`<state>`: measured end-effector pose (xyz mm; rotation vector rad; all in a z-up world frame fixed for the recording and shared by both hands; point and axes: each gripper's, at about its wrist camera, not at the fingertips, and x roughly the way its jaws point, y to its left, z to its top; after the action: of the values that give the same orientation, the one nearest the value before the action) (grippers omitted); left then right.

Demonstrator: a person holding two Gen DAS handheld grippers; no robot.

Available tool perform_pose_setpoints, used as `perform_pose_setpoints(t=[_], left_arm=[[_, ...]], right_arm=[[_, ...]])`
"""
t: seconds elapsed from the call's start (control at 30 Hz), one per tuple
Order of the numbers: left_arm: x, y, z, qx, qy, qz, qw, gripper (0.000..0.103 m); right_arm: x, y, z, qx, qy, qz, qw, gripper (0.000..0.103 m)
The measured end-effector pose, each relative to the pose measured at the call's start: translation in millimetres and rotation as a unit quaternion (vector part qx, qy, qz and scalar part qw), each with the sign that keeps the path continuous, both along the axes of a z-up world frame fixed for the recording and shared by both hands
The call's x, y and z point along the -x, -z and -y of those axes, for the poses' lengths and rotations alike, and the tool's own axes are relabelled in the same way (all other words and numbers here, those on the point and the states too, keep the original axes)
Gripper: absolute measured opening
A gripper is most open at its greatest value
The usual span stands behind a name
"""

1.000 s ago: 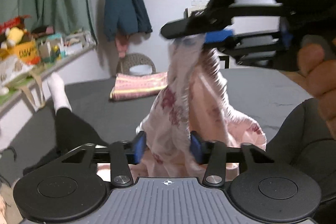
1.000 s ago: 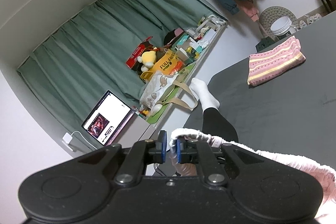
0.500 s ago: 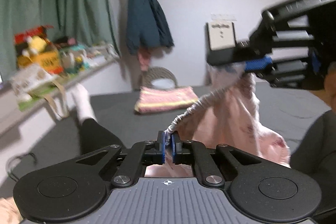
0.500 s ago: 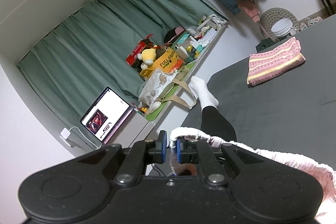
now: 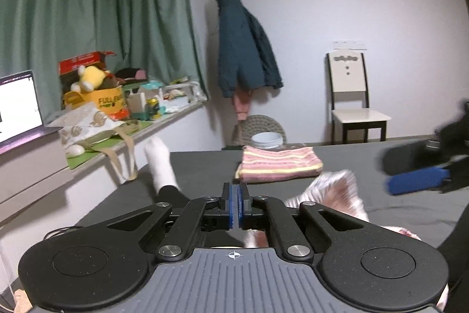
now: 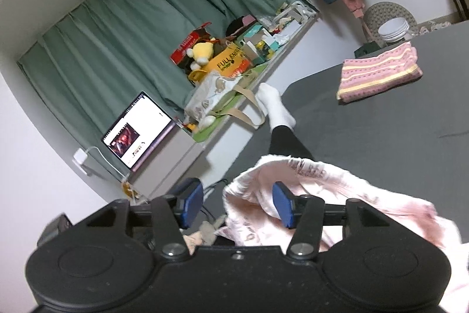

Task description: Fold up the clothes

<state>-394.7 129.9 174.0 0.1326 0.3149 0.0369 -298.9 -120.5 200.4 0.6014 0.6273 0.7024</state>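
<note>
My left tool [image 5: 234,203] is pressed together on nothing, right tool [image 6: 239,204] spread over the pink garment [image 6: 337,195] lying on the dark gray bed [image 6: 381,119]; green curtains [image 5: 88,28] beyond.

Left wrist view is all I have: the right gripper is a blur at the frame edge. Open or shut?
Observer: Open. The right wrist view shows the right gripper with its blue pads wide apart.
Operator: Pink garment pinched in it?
Observer: No. The pink garment lies loose between the pads, bunched against one of them.
Operator: Where does its far edge end?
Observer: At the person's black-clad leg on the dark bed, well short of the folded striped cloth.
</note>
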Motion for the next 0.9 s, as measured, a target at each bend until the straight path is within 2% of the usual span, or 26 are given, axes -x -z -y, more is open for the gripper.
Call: perform_pose_setpoints(t=[0.17, 0.3, 0.4, 0.53, 0.63, 0.77, 0.9], left_arm=[[-12.8, 7.7, -13.8, 0.011, -0.007, -0.022, 0.9997, 0.003], [-20.3, 16.5, -15.0, 0.052, 0.022, -0.058, 0.9968, 0.004], [-32.9, 25.2, -12.6, 0.062, 0.032, -0.093, 0.9932, 0.01], [-52.1, 33.0, -12.3, 0.069, 0.041, -0.119, 0.9897, 0.011], [-69.0, 34.9, -10.0, 0.062, 0.053, -0.145, 0.9861, 0.011], [-76.0, 34.3, -5.1, 0.053, 0.064, -0.167, 0.9824, 0.011], [-72.0, 28.7, -5.9, 0.06, 0.074, -0.174, 0.9801, 0.011]], right_arm=[[0.2, 4.5, 30.3, 0.054, 0.03, -0.011, 0.998, 0.062], [-14.3, 23.5, 44.2, 0.109, 0.056, -0.041, 0.992, 0.064], [-37.0, 49.8, 50.3, 0.15, 0.076, -0.083, 0.982, 0.064], [-74.4, 83.0, 54.5, 0.181, 0.086, -0.151, 0.968, 0.063], [-92.8, 100.0, 53.2, 0.201, 0.069, -0.185, 0.96, 0.063], [-108.1, 104.2, 39.6, 0.247, 0.022, -0.199, 0.948, 0.063], [-115.4, 107.8, 22.3, 0.309, -0.036, -0.206, 0.928, 0.061]])
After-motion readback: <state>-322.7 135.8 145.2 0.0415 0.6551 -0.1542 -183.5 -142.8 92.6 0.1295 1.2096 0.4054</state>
